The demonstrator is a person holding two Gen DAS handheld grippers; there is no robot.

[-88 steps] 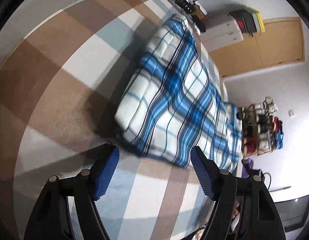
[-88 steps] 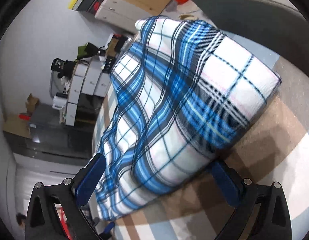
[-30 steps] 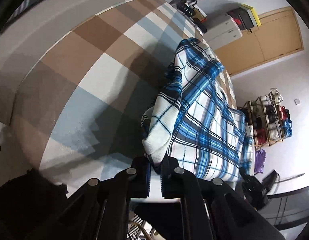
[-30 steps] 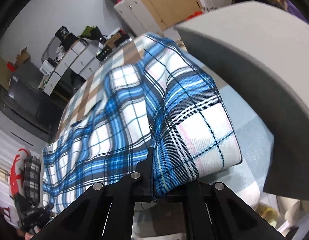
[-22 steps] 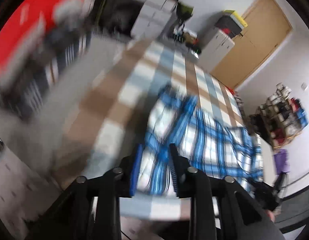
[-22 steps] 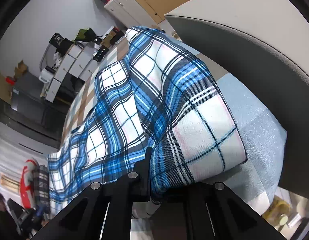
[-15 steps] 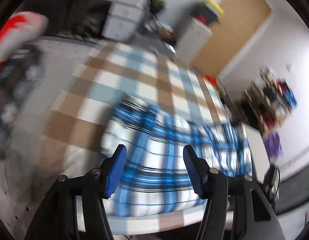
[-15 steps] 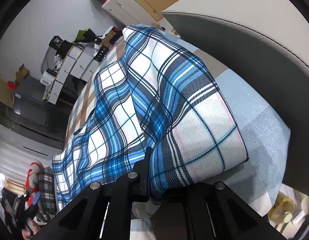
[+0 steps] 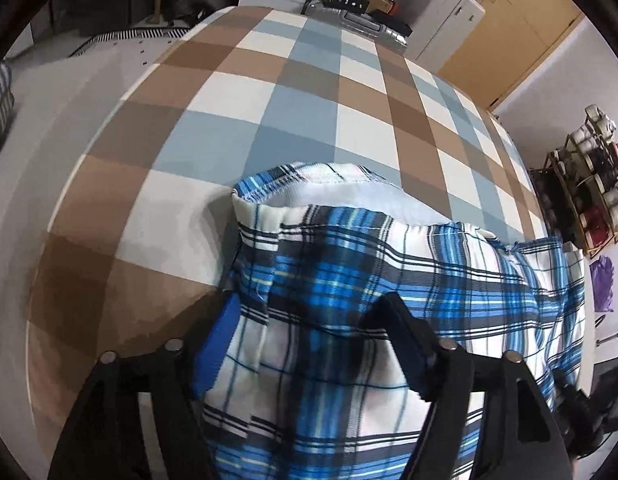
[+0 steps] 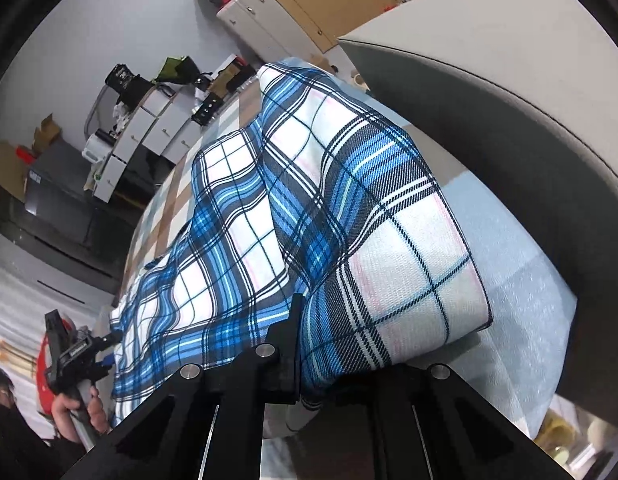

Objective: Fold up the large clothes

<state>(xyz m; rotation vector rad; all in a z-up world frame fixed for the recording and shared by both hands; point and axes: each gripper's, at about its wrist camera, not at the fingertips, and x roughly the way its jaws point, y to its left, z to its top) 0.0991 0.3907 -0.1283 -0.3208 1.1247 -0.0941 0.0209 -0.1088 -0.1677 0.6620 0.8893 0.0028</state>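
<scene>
1. Blue-and-white plaid garment [image 9: 349,280] lies on your checked bedspread [image 9: 309,112], folded over at the near edge
2. Your left gripper [image 9: 309,340] has just been opening (cloth sits between the blue pads, not pinched)
3. Your right gripper [image 10: 309,344] is clenched on a fold of the garment

The garment [image 9: 349,300] is showing a blue, white and black plaid with thin pale pink lines, its inside at the waistband plain white. The bedcover [image 9: 309,92] is lying in a check of brown, light blue and white squares. The left gripper [image 9: 309,344] is black, wearing blue pads [image 9: 217,344]. The right gripper [image 10: 309,344] is looking all black.
</scene>
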